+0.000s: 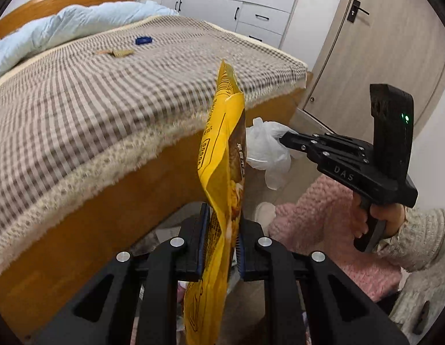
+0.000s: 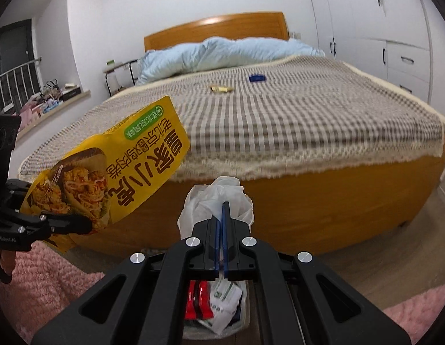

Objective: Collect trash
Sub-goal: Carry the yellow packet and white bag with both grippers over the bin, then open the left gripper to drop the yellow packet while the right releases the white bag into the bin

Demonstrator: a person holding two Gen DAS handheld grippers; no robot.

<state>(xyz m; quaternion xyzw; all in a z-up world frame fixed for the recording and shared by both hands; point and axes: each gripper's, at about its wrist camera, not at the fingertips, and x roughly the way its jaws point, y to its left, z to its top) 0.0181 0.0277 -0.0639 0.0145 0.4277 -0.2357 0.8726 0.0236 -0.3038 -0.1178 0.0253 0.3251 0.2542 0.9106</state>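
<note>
Left wrist view: the left tool (image 1: 222,247) is clamped on a yellow snack wrapper (image 1: 222,155), its blue-edged pads pressing the wrapper from both sides. The wrapper stands edge-on and rises well above the fingertips, with its lower end hanging down between the tool's arms. To the right of this tool, the right tool (image 1: 285,138) is held by a hand (image 1: 377,221) in a knitted cream sleeve (image 1: 423,238); its tips are together on the bunched top of a clear plastic bag (image 1: 265,149), which hangs just beyond the wrapper. Beyond and left of the left tool lies a bed (image 1: 107,172) with a checked cover (image 1: 107,86) and a light blue duvet (image 1: 64,26). On the cover, far ahead of the tool, sit a small blue item (image 1: 144,40) and a beige wrapper (image 1: 118,53), near each other but apart. A pink rug (image 1: 323,215) lies below the right tool.

Right wrist view: the right tool (image 2: 222,210) has its fingers closed together on the gathered neck of the plastic bag (image 2: 199,201). The bag hangs under the tool, with red packets (image 2: 198,302) and a white printed packet (image 2: 225,304) inside. To the left, the left tool (image 2: 87,227) grips the yellow snack wrapper (image 2: 121,166) by its lower corner, printed face toward the camera. Ahead on the bed cover (image 2: 308,120) lie the beige wrapper (image 2: 221,88) and the blue item (image 2: 257,78).
</note>
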